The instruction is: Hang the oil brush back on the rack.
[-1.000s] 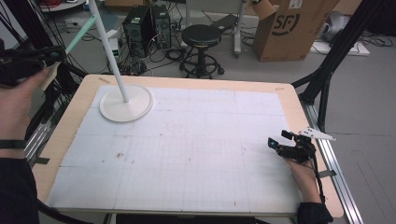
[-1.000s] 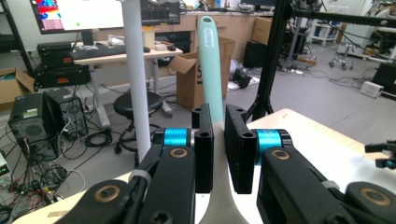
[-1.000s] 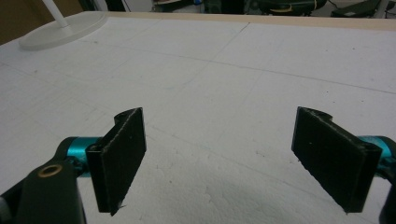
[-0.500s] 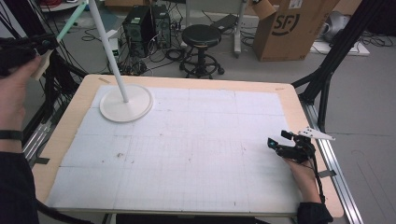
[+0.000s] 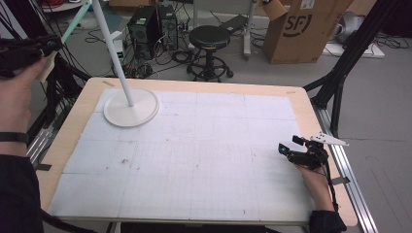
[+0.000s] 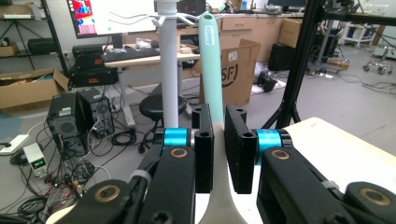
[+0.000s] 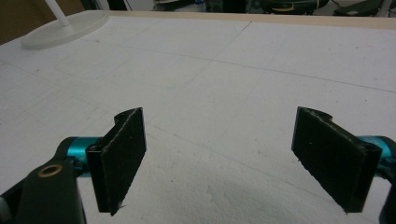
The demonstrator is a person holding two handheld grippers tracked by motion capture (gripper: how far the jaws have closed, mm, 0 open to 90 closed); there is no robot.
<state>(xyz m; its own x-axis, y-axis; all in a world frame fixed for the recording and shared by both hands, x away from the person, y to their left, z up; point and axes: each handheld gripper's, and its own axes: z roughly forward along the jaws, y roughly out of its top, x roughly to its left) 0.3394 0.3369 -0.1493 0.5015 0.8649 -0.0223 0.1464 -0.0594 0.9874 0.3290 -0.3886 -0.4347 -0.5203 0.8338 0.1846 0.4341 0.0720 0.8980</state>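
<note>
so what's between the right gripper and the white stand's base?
Nothing. In the high view, bare white gridded mat runs from the right gripper to the stand's round base; the right gripper view shows the same.

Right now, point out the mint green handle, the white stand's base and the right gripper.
mint green handle (image 6: 211, 60), left gripper view, upper shaft above the jaws
white stand base (image 5: 127, 115), high view, flat disc
right gripper (image 7: 233, 161), right gripper view, midway between open jaws

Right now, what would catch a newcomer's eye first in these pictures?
The left claw, raised off the table's left edge, is shut on a long mint-green handled tool pointing toward the white stand with its round base at the table's far left. The right claw rests open at the mat's right edge.
</note>
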